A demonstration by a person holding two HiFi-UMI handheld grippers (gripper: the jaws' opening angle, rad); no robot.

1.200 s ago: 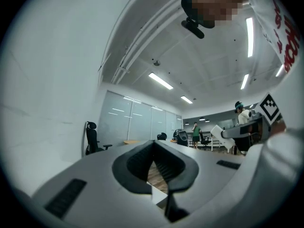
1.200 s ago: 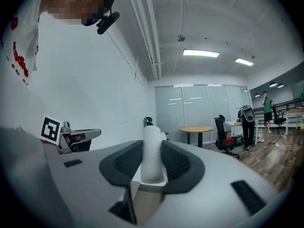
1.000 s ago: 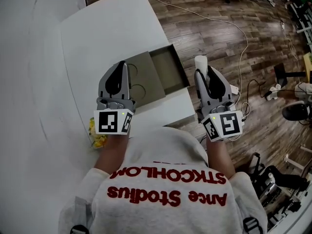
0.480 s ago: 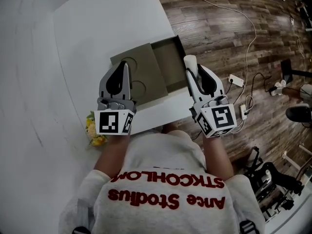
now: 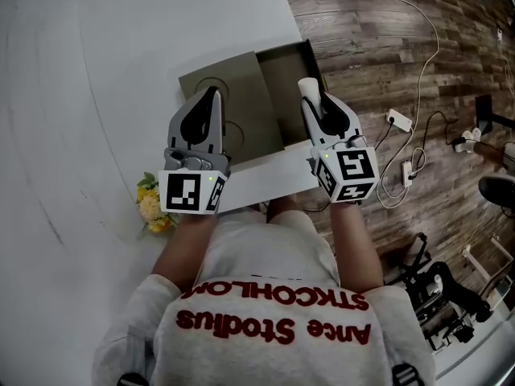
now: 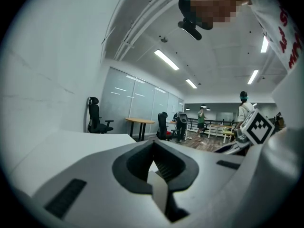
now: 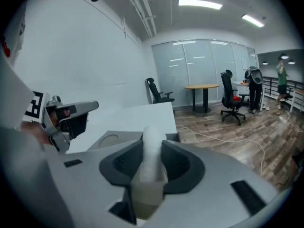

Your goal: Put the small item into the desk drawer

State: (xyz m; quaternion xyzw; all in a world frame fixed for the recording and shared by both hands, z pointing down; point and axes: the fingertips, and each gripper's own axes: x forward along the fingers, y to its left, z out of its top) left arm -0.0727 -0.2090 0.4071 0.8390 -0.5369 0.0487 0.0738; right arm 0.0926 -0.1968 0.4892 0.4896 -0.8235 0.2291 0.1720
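The jaws of the right gripper (image 5: 311,107) are closed on the small white item (image 5: 306,89), holding it upright over the open drawer (image 5: 283,67) at the desk (image 5: 161,30) edge. The left gripper (image 5: 211,99) jaws are together and empty.

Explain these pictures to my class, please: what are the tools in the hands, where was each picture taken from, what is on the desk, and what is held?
There is no robot here. A person holds a tool in each hand, and each tool has two jaws that pinch. One picture comes from a camera on the person's head, looking down. The other two come from cameras riding on the tools, each looking along its own jaws. The left gripper has its jaws shut on nothing. The right gripper pinches a white item close to the open tan drawer at the edge of the white desk. Yellow flowers lie on the desk by the left arm.
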